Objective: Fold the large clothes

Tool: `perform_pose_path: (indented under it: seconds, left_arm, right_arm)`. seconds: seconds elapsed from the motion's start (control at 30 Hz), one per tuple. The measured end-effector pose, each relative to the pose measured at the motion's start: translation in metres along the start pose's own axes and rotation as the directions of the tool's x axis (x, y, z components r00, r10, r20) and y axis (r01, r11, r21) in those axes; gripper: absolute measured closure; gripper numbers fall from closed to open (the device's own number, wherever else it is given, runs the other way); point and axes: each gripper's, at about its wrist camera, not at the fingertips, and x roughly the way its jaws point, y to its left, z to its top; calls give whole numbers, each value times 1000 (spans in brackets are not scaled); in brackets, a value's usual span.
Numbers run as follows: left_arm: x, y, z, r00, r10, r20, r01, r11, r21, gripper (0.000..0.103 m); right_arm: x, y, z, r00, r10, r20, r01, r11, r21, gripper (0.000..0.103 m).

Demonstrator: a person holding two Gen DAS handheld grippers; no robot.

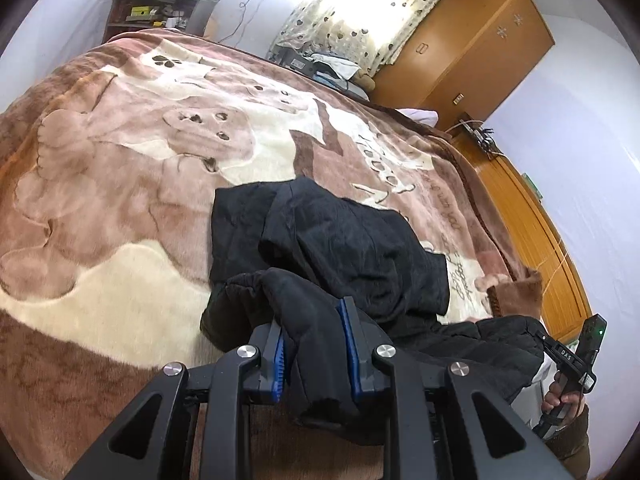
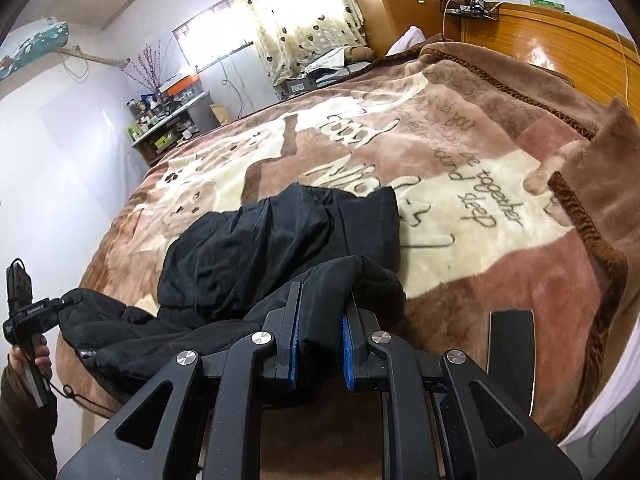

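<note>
Both tools clamped on the near edge of the black garment, raised off the bed for a fold.

The left tool (image 1: 314, 344) has its blue pads pinched on a bunched, padded corner of the black garment (image 1: 344, 240), and the right tool (image 2: 320, 346) is clenched on the matching corner at the other end of that edge. With a grip at each end, the edge hangs stretched between the two hands, so it should carry over as one straight line and not sag in the middle. The far part of the garment lies rumpled on the blanket (image 1: 120, 168) covering the bed, which looks set to anchor it while the lifted edge travels. My read: this is the carry-over stage, with the fold not yet laid down.
</note>
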Motion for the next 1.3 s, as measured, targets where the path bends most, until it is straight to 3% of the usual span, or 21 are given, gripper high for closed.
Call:
perform_pose_path:
  seconds: [0.43,0.73,1.07,1.3]
  left_arm:
    - [45,11,64,999,32,-3,-32,999,-43,79]
    - [102,23,106,997,64,-40,-66,995,-68,79]
    - [174,44,131,988,117,-98,-126,988,-86,77]
    - [205,57,139,984,125,-126,-140,982,-123,77]
  right_arm:
    - [51,1,61,1000,0,-13,0,1000,8,86]
    - [103,-8,95,999,-12,-52,13,1000,16,86]
    - [176,-21,116,992,-49,-117,54,998,40,86]
    - [211,-32,120,987,-49,-154,65,992,104,84]
